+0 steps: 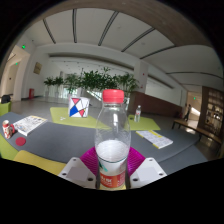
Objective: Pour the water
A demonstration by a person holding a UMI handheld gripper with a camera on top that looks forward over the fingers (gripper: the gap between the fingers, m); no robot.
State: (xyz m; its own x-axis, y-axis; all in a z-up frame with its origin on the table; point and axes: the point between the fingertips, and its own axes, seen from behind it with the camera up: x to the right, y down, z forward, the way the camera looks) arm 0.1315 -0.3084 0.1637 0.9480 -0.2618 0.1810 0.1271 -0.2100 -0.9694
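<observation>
A clear plastic bottle [112, 130] with a red cap and a red label stands upright between my gripper's [112, 163] two fingers. Its lower part holds a whitish liquid. The magenta pads [90, 158] press against the bottle on both sides, so the gripper is shut on it. The bottle appears lifted above the grey table [60, 140] that lies beyond it. The bottle's base is hidden below the fingers.
Yellow-green mats [70, 118] lie on the table with papers and a red, white and blue box [78, 106] on them. A small bottle [7, 128] stands at the left. Potted plants [95, 80] line the back of the room, and wooden furniture [205, 115] sits at the right.
</observation>
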